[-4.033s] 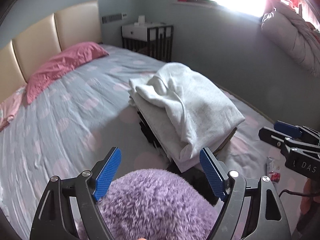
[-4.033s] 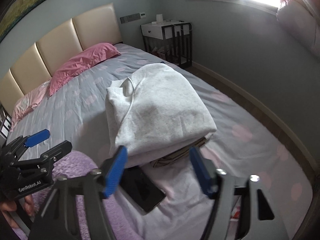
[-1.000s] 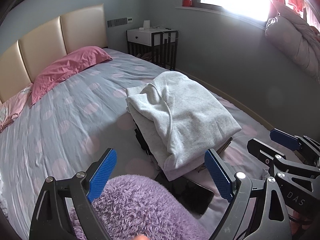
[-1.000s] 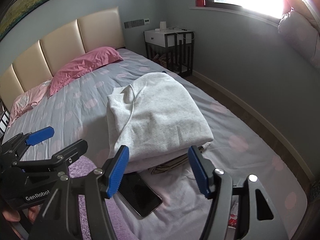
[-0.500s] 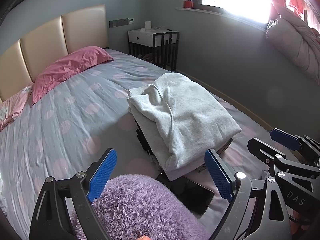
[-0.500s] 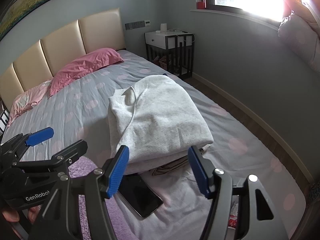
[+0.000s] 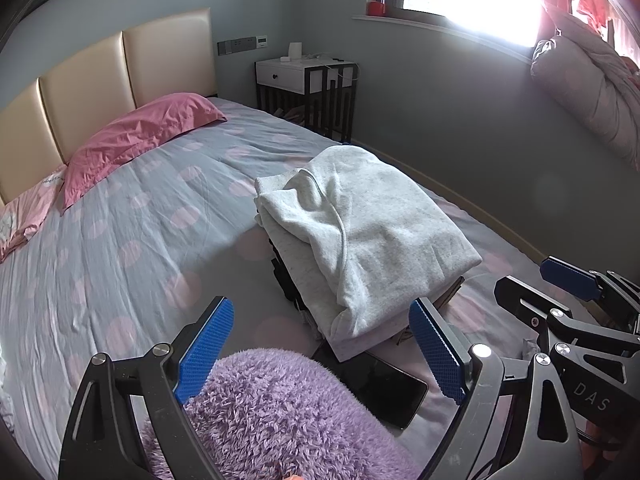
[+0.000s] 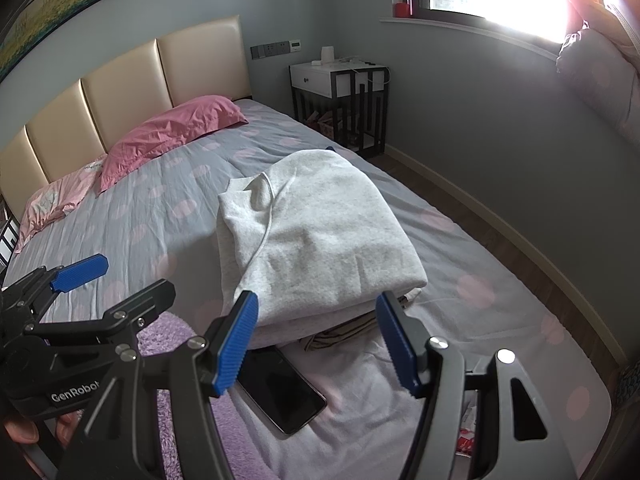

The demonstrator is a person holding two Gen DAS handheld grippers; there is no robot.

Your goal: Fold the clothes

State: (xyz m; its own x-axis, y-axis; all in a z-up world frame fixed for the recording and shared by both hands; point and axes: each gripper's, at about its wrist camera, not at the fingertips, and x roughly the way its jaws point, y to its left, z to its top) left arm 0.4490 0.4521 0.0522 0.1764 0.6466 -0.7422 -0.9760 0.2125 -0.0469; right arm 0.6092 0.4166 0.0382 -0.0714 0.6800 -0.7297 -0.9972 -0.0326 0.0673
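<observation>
Left wrist view: a bed [image 7: 120, 240] with a grey cover dotted in pale pink is filling most of the scene, its beige padded headboard [image 7: 100, 76] standing at the far left. A pink pillow [image 7: 140, 136] is lying against the headboard. Right of centre on the bed, a folded white sweatshirt [image 7: 372, 232] is resting on top of a stack of folded clothes, darker garments showing at the stack's near and left edges. A fluffy purple fabric [image 7: 280, 412] is lying at the near edge, below the left gripper [image 7: 320, 352], whose blue pads are standing wide apart and holding nothing. A black-and-white nightstand [image 7: 308, 88] is standing at the far wall, beyond the bed.

Right wrist view: the right gripper [image 8: 320, 340] is hovering near the sweatshirt's near edge, jaws moderately open and empty. A black phone [image 8: 280, 392] is lying face-up on the bed, just near of the stack, between stack and purple fabric.
</observation>
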